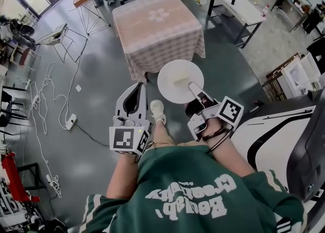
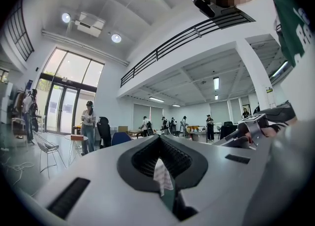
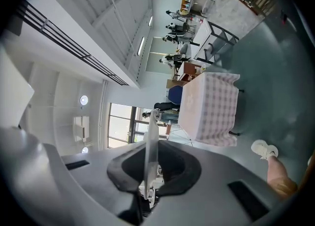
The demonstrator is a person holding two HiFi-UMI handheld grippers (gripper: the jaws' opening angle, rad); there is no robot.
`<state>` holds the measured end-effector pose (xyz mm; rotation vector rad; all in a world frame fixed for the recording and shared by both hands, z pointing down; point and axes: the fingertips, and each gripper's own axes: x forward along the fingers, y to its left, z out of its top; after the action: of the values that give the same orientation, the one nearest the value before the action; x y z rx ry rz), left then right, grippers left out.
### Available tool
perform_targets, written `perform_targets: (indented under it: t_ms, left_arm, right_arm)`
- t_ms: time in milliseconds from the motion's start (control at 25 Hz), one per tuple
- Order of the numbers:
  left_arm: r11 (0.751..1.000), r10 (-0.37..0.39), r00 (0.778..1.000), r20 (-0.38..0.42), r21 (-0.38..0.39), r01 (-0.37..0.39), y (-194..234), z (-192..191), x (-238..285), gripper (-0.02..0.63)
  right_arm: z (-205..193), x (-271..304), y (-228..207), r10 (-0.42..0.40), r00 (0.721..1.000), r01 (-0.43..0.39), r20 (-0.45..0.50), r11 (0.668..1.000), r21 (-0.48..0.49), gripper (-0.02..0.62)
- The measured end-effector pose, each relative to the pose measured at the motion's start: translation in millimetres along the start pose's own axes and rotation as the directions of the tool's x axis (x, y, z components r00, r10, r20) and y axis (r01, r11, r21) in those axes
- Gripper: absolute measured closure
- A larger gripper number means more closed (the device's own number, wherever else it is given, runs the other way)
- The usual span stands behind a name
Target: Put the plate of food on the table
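The right hand-held gripper [image 1: 195,91] is clamping the plate [image 1: 175,82] by one edge of its rim only, so the plate is hanging out over the floor, short of the desk [image 1: 152,39] and well apart from it, with pale food [image 1: 182,79] sitting near its middle. That one-sided pinch is looking like the main risk: the plate's weight is levering against a narrow bite, and any jolt or slackening could be letting the rim slip or the far side droop, sending the food sliding off before the desk is reached. The left hand-held gripper [image 1: 138,89] is riding alongside with its jaws pressed together on nothing, so it is giving the plate no support from below. A cable [image 1: 61,100] is trailing across the floor to the left of the desk, and drifting that way could be inviting a stumble. At the desk itself, the cloth is draping over the near edge, so coming in too low could be catching the plate's rim on the cloth or the edge, and letting go too early could be leaving the plate overhanging that edge.
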<state>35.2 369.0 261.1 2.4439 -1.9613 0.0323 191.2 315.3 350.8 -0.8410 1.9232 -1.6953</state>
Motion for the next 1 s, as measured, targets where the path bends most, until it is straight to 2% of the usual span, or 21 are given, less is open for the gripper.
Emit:
perform_targets:
  t_ms: [200, 640, 1000]
  left_arm:
    - [1.0, -0.006, 1.0, -0.019, -0.027, 0.006, 32, -3, 33, 0.595]
    - [0.997, -0.07, 0.996, -0.061, -0.028, 0.068, 90, -3, 121, 0.595]
    - [0.993, -0.114, 0.991, -0.077, -0.037, 0.111, 157, 0, 204, 0.595]
  right_arm:
    - [6, 36, 2, -0.02, 1.0, 0.02, 0.001, 1.0, 0.005, 0.563]
    - [37, 128, 0, -0.068, 0.997, 0.068, 0.028, 0.997, 0.023, 0.563]
    - [67, 220, 2, -0.1, 0.993, 0.098, 0.057, 0.995, 0.035, 0.563]
